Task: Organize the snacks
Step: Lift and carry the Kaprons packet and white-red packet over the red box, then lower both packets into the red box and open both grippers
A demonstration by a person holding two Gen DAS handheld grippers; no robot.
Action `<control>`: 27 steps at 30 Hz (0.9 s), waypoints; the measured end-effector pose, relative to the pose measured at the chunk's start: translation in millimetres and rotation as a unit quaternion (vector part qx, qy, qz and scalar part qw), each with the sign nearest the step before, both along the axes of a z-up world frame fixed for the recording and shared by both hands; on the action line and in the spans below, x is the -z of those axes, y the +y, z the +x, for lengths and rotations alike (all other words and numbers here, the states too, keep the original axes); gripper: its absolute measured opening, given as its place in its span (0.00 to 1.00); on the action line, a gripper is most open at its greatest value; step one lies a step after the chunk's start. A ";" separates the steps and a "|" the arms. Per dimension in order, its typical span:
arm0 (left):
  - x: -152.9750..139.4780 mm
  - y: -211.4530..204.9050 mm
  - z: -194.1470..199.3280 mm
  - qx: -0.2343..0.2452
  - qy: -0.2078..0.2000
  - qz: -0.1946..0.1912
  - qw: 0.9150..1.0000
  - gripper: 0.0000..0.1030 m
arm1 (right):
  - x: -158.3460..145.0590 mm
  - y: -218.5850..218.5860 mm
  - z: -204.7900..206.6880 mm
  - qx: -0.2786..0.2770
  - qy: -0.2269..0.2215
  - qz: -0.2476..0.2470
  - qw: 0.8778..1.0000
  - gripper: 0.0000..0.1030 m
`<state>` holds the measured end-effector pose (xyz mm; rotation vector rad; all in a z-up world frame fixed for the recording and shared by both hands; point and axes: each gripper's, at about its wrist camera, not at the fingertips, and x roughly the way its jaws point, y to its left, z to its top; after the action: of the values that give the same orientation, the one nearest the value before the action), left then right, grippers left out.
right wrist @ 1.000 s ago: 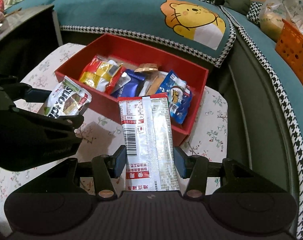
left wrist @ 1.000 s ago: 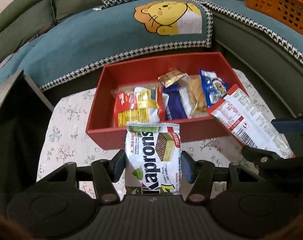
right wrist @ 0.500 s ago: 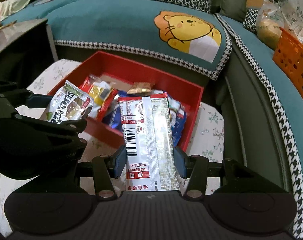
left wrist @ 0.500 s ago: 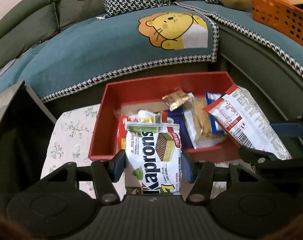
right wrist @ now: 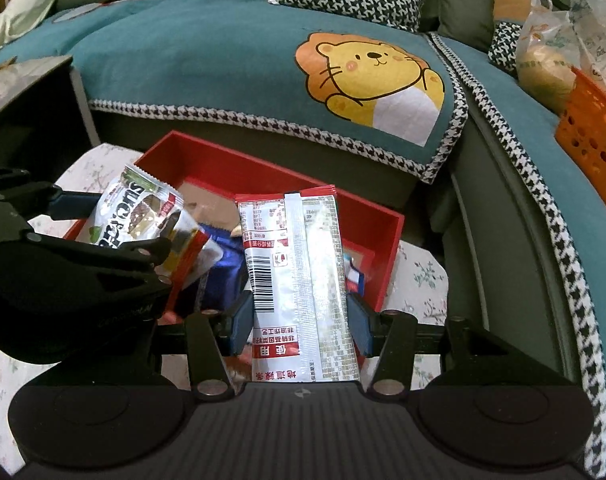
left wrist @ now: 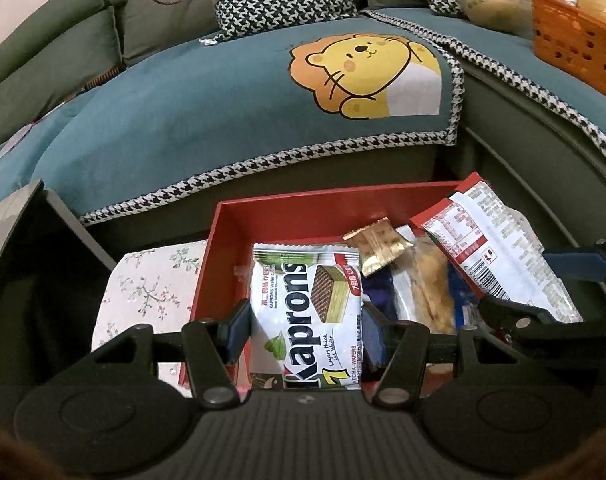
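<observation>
Two packets are in my grip at once: my left gripper (left wrist: 305, 334) pinches the white Kaprons matcha-wafer pouch (left wrist: 307, 312) by its side edges, and my right gripper (right wrist: 299, 326) clamps the tall silver-and-red foil sachet (right wrist: 299, 280) the same way. A second ago both hung short of the near wall; now they sit over the open red cardboard box (left wrist: 227, 264), above the loose wrappers (left wrist: 377, 246) already inside. To my mind the carry is done and only lowering and letting go remain. Beyond lie the flowered cloth (left wrist: 147, 292), the teal lion-print sofa cover (left wrist: 263, 92) and an orange plastic basket (left wrist: 575, 52).
</observation>
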<state>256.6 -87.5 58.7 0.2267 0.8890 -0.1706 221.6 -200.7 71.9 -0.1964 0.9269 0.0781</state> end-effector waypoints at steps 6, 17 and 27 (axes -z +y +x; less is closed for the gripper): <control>13.1 -2.1 17.3 -0.005 0.011 -0.003 1.000 0.83 | 13.3 -3.9 17.8 0.006 0.005 0.009 1.000 0.56; 27.9 0.0 36.1 -0.011 0.018 -0.011 1.000 0.83 | 27.4 -4.9 37.0 0.015 0.008 0.013 1.000 0.56; 42.6 -12.7 45.0 0.005 0.003 0.017 1.000 0.83 | 46.8 -6.9 53.9 0.023 0.022 0.008 0.999 0.56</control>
<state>301.6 -100.2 16.2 0.2634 0.8978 -0.1656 275.5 -207.7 25.1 -0.1583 0.9745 0.0471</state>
